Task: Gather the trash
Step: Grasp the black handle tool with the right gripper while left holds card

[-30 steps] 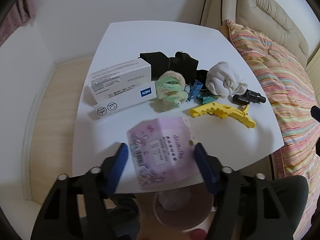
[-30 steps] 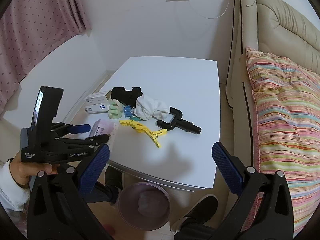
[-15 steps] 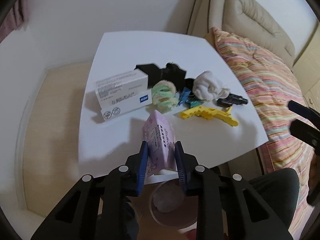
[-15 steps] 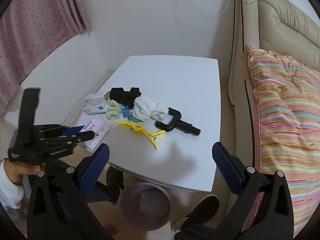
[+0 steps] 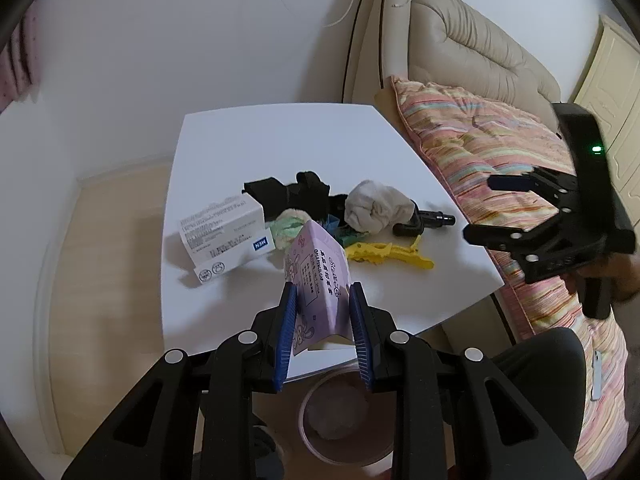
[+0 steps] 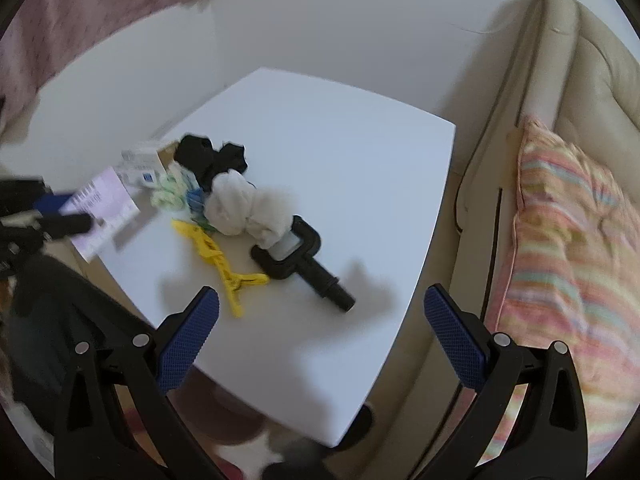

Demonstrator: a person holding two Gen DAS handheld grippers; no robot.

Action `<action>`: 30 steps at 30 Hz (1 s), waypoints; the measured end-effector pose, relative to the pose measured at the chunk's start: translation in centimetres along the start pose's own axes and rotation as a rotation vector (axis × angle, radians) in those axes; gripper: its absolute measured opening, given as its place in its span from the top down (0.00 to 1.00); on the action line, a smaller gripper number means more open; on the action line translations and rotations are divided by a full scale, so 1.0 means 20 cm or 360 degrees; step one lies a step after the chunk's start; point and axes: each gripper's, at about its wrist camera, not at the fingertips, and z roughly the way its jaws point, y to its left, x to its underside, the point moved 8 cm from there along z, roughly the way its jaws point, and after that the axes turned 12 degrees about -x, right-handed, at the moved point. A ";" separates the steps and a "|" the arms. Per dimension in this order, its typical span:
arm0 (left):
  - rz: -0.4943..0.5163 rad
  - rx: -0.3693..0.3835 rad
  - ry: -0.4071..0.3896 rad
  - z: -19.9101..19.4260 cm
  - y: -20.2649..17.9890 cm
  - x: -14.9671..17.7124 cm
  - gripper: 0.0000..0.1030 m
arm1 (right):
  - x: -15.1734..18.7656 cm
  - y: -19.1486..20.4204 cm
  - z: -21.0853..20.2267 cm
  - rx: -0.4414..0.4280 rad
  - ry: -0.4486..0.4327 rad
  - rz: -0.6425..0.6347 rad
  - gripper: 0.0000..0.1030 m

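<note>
My left gripper [image 5: 322, 308] is shut on a pink printed paper packet [image 5: 318, 276] and holds it up above the front edge of the white table [image 5: 280, 148]. The packet also shows at the left of the right wrist view [image 6: 102, 210]. A round pinkish trash bin [image 5: 340, 416] stands on the floor just below the left gripper. My right gripper [image 6: 320, 320] is open and empty above the table's front corner; it also shows at the right of the left wrist view [image 5: 532, 208].
On the table lie a white box [image 5: 224, 232], a green scrunchie [image 5: 288, 230], black cloth [image 5: 292, 194], a white crumpled cloth [image 6: 248, 208], a yellow clip [image 6: 220, 260] and a black handle [image 6: 304, 260]. A beige sofa [image 5: 460, 48] with a striped cushion [image 6: 568, 248] stands to the right.
My left gripper closed on the pink packet, lifted it off the table and tilted upward. My right gripper swung left and closer over the table's front corner.
</note>
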 end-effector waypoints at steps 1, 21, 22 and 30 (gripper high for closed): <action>-0.0001 0.0000 -0.0001 0.00 0.00 0.00 0.74 | -0.01 -0.01 0.02 -0.0007 0.0029 -0.0029 0.03; -0.0023 0.0004 0.0013 0.01 0.03 0.01 0.74 | 0.01 -0.02 0.27 -0.0227 0.0362 -0.0322 0.77; -0.0022 0.0008 0.0015 0.01 0.03 0.01 0.74 | 0.01 -0.03 0.27 -0.0231 0.0365 -0.0317 0.78; -0.0018 0.0020 0.0003 0.00 0.02 0.00 0.74 | 0.04 -0.02 0.22 -0.0193 0.0284 -0.0254 0.83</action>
